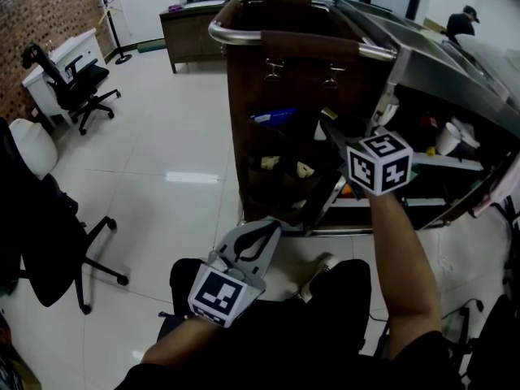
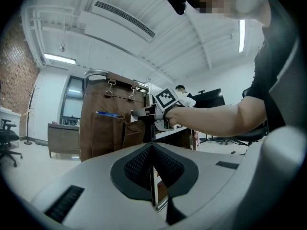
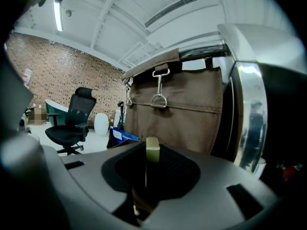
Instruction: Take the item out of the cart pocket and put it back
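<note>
Pinching a small olive item (image 3: 152, 150) upright in the right gripper (image 1: 327, 123), brown cart pocket (image 3: 192, 126) just ahead of its jaws; left gripper (image 1: 262, 232) closed empty, well behind.

Floor (image 1: 179, 136) left of the cart (image 1: 252, 80) lies open, an office chair (image 1: 77, 84) standing well aside.

The cart's brown bag (image 1: 280, 80) is looking like soft, dull cloth. The rail (image 1: 236, 42) on top is shining like smooth metal, and so are the clips (image 3: 159, 86). The white floor (image 1: 162, 177) is gleaming, smooth and glossy. The brick wall (image 1: 41, 6) is looking rough. The right gripper (image 3: 146, 152) is showing dull grey plastic and bumpy black pads (image 3: 172, 167). The small block (image 3: 152, 150) between them is looking dull and tan.
</note>
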Demonstrator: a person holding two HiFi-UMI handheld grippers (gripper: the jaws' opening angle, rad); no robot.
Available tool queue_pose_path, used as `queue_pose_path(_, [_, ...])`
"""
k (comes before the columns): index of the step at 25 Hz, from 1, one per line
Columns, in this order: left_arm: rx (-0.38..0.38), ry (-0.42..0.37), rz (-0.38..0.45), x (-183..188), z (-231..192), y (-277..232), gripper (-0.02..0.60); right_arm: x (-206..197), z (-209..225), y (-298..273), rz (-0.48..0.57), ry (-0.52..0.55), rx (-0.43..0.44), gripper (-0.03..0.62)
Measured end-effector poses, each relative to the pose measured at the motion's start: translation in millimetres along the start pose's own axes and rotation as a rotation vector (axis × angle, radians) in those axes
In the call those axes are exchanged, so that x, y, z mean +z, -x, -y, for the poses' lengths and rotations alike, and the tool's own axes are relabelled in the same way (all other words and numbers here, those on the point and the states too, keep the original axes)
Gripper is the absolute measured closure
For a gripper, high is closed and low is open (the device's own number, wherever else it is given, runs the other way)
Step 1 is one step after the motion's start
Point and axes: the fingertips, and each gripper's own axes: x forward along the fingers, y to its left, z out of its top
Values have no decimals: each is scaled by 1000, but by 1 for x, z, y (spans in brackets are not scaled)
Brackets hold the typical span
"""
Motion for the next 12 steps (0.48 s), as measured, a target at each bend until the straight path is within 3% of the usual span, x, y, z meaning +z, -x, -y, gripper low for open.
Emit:
queue_pose_path(4, [-1,-1,1,1,0,0,581,5,1,6,25,20,-20,442])
queue_pose_path(11, [0,1,4,1,1,1,581,53,-13,48,182,0,-5,448])
queue_pose_path(12, [0,0,3,1,1,1,581,57,-19,57,203,-8,10,478])
